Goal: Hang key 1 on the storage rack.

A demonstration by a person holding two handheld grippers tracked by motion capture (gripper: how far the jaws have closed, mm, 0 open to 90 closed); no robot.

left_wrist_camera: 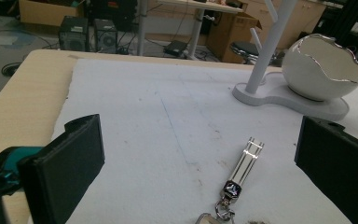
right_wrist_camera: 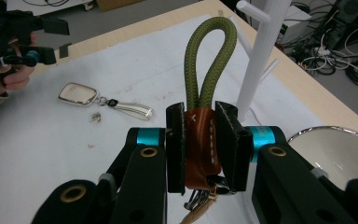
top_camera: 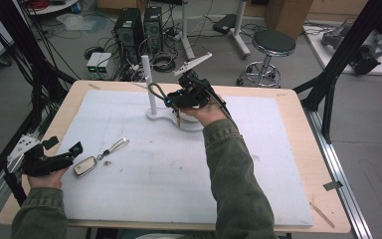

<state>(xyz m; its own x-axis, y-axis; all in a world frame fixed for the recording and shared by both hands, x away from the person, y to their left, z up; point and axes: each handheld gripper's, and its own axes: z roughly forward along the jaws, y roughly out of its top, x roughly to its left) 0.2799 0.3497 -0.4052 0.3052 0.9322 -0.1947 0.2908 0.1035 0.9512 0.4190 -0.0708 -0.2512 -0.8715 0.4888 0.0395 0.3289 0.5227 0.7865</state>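
Around the tabletop: workshop clutter and a bare mat

A white foam mat (top_camera: 179, 174) covers most of the wooden tabletop (top_camera: 298, 99). On the grey floor beyond stand two black computer towers (top_camera: 138, 27), a round black stool on a chrome base (top_camera: 273, 44) and a cardboard box (top_camera: 288, 15), with loose cables (top_camera: 161, 62) coiled near the towers. A black frame post (top_camera: 345, 50) slants down at the right.

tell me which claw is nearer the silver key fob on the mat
Left. The left claw sits just beside the silver key fob; the right claw is far off by the white stand.
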